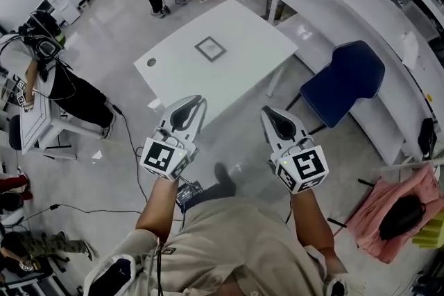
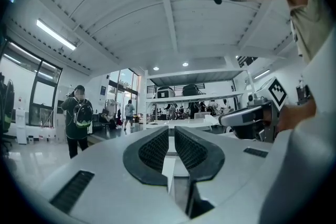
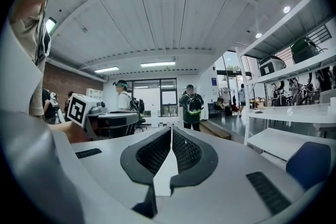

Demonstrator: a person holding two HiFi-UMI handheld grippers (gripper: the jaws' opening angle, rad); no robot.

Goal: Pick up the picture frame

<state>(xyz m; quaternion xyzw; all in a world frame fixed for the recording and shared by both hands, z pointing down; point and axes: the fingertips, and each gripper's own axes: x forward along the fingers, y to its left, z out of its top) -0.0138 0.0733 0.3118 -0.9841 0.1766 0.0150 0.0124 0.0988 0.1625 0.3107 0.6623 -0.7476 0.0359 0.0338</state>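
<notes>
Head view: picture frame [image 1: 210, 48] is seen flat on the table [image 1: 253, 31]; left gripper [image 1: 199, 100] and right gripper [image 1: 265, 110], jaws together, should be opened first.

A white table [image 1: 250, 38] stands on the pale, glossy floor [image 1: 236, 149], turned so one corner points toward the person. A small square picture frame [image 1: 210, 48] lies flat near the middle of the top, well in from every edge. A round dark spot [image 1: 152, 62] sits just inside the left corner. I can see nothing else on the top.
</notes>
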